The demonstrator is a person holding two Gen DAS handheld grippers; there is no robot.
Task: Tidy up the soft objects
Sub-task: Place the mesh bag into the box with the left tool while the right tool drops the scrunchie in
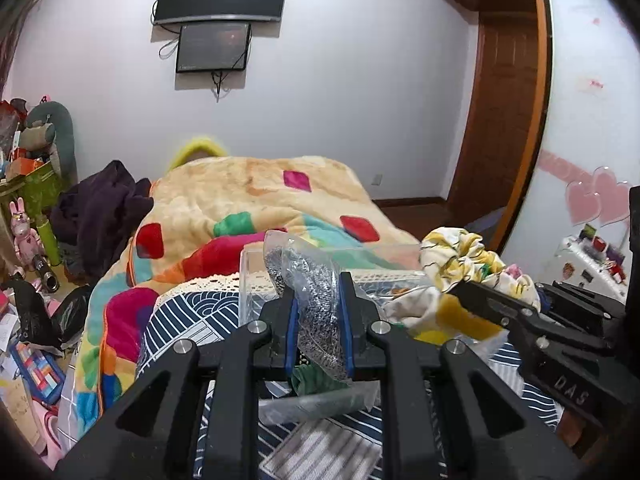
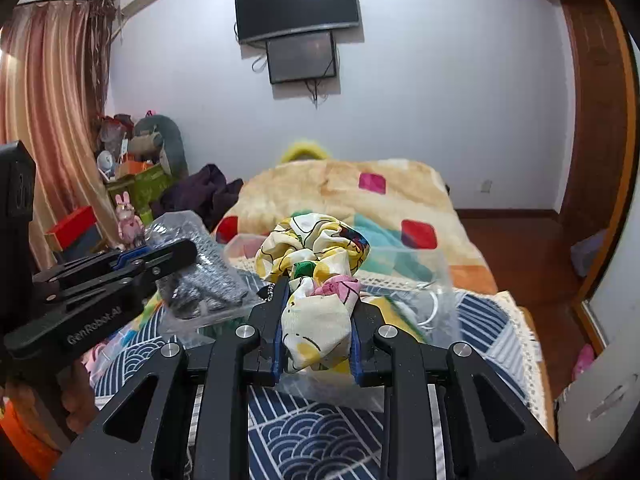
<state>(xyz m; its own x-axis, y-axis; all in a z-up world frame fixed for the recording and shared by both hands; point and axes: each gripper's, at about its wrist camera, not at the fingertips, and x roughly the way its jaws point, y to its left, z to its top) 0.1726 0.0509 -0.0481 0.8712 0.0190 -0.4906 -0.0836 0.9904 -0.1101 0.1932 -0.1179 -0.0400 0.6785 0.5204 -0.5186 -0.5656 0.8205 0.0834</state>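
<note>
My left gripper (image 1: 320, 300) is shut on a clear plastic bag holding a grey knitted item (image 1: 316, 296), lifted above the bed; it also shows at the left of the right wrist view (image 2: 200, 280). My right gripper (image 2: 318, 320) is shut on a white, yellow and pink patterned cloth (image 2: 316, 276), bunched up above the jaws. The same cloth shows at the right of the left wrist view (image 1: 464, 264). A clear plastic box (image 1: 256, 280) stands on the bed just behind both grippers, its far wall visible in the right wrist view (image 2: 420, 272).
A navy wave-pattern bedspread (image 2: 312, 436) lies under the grippers, and a colourful fleece blanket (image 1: 248, 192) covers the bed beyond. A dark purple garment (image 1: 100, 204) lies at the bed's left. Cluttered toys and boxes (image 1: 28, 208) stand on the left. A wooden door (image 1: 504, 112) is right.
</note>
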